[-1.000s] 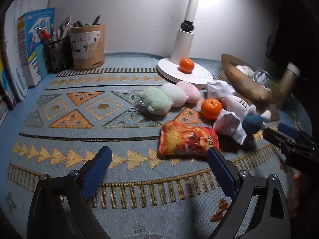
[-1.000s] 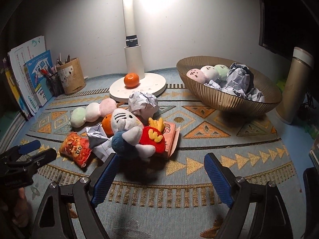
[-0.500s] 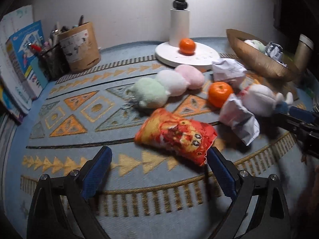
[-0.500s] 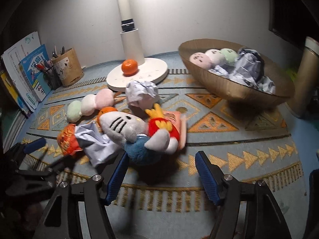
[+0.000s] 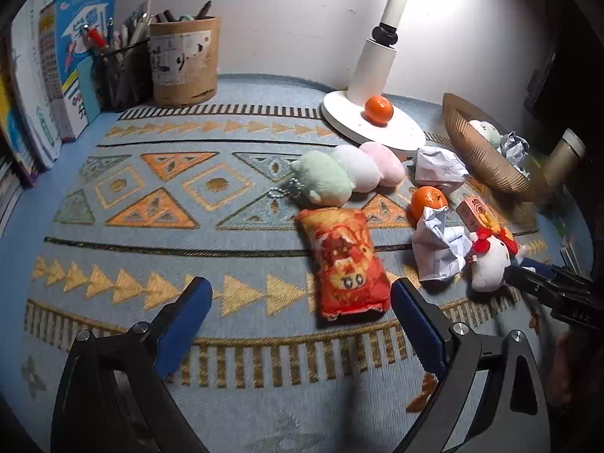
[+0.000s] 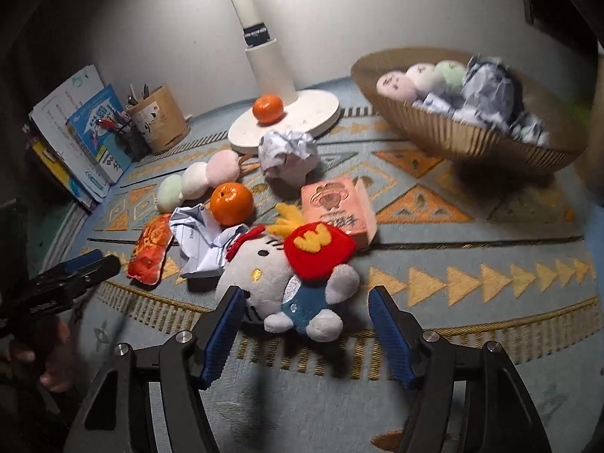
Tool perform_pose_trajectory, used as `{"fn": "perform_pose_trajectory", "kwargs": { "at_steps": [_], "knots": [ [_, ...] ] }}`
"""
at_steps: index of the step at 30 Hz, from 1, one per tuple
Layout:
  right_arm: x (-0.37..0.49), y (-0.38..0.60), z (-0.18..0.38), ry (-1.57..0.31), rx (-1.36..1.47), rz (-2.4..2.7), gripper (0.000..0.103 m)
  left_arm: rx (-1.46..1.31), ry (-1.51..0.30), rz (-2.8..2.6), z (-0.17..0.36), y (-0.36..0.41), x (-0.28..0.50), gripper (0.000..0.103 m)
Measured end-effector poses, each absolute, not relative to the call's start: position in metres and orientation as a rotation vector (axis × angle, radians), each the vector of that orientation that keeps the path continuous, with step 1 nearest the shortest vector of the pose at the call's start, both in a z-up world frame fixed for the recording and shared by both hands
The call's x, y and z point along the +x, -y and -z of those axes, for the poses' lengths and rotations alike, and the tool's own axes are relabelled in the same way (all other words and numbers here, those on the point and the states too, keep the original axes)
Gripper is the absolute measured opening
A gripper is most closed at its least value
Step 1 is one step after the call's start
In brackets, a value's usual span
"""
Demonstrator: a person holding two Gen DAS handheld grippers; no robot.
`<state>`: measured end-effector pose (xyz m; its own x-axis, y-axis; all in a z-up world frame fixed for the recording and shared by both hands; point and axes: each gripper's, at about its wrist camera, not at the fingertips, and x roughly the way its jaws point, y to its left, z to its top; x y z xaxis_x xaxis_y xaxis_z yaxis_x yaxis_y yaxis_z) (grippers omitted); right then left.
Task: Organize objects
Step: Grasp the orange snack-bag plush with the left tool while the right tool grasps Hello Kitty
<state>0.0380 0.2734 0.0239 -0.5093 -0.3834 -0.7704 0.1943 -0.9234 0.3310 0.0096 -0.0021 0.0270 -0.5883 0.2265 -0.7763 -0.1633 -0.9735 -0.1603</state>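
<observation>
A white cat plush (image 6: 279,275) with a red hat and blue body lies on the patterned mat; it also shows in the left wrist view (image 5: 489,260). My right gripper (image 6: 305,324) is open, its fingers on either side of the plush's lower body. My left gripper (image 5: 300,313) is open, just short of a red snack-bag plush (image 5: 343,260). Around them lie crumpled paper (image 6: 202,241), an orange (image 6: 231,204), a pink box (image 6: 336,207) and a three-ball plush (image 5: 347,173).
A woven bowl (image 6: 453,139) at the right holds plush balls and crumpled paper. A white lamp base (image 5: 372,124) carries another orange (image 5: 378,109). Pen holders (image 5: 185,60) and books (image 5: 71,60) stand at the back left. A tan bottle (image 5: 564,158) stands beyond the bowl.
My right gripper has moved forward and down until its fingers flank the cat plush, which has rolled face up. My left gripper's view has shifted; the snack-bag plush now lies lengthwise before it.
</observation>
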Motion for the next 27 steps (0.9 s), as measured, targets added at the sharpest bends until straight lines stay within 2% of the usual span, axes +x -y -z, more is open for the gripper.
{"fn": "perform_pose_trajectory", "kwargs": {
  "at_steps": [5, 9, 12, 13, 15, 20, 22, 24, 25, 27],
  "knots": [
    [0.071, -0.244, -0.031, 0.209, 1.312, 2.287, 0.067, -1.309, 0.041, -2.597, -0.018, -0.02, -0.001, 0.095],
    [0.084, -0.251, -0.037, 0.01, 1.321, 2.48, 0.069, -1.305, 0.007, -2.606, -0.015, -0.025, -0.003, 0.095],
    [0.077, -0.256, -0.041, -0.003, 1.291, 2.491, 0.071, -1.301, 0.019, -2.607, -0.012, -0.025, -0.003, 0.094],
    [0.074, -0.254, -0.042, -0.029, 1.286, 2.5, 0.072, -1.3, 0.021, -2.608, -0.012, -0.025, -0.003, 0.094],
    [0.064, -0.246, -0.041, -0.096, 1.276, 2.523, 0.084, -1.294, 0.025, -2.616, -0.012, -0.025, -0.002, 0.092],
    [0.04, -0.231, -0.028, -0.139, 1.326, 2.51, 0.084, -1.309, 0.069, -2.614, -0.01, -0.03, -0.003, 0.085],
    [0.037, -0.227, -0.022, -0.167, 1.339, 2.521, 0.083, -1.308, 0.031, -2.639, -0.01, -0.034, -0.003, 0.076],
    [0.038, -0.226, -0.019, -0.17, 1.334, 2.521, 0.066, -1.298, 0.008, -2.653, -0.011, -0.036, -0.003, 0.064],
    [0.039, -0.227, -0.018, -0.168, 1.338, 2.514, 0.065, -1.289, 0.001, -2.654, -0.011, -0.037, -0.002, 0.061],
    [0.041, -0.226, -0.019, -0.185, 1.326, 2.531, 0.057, -1.269, -0.006, -2.637, -0.012, -0.039, 0.0, 0.043]
  ]
}}
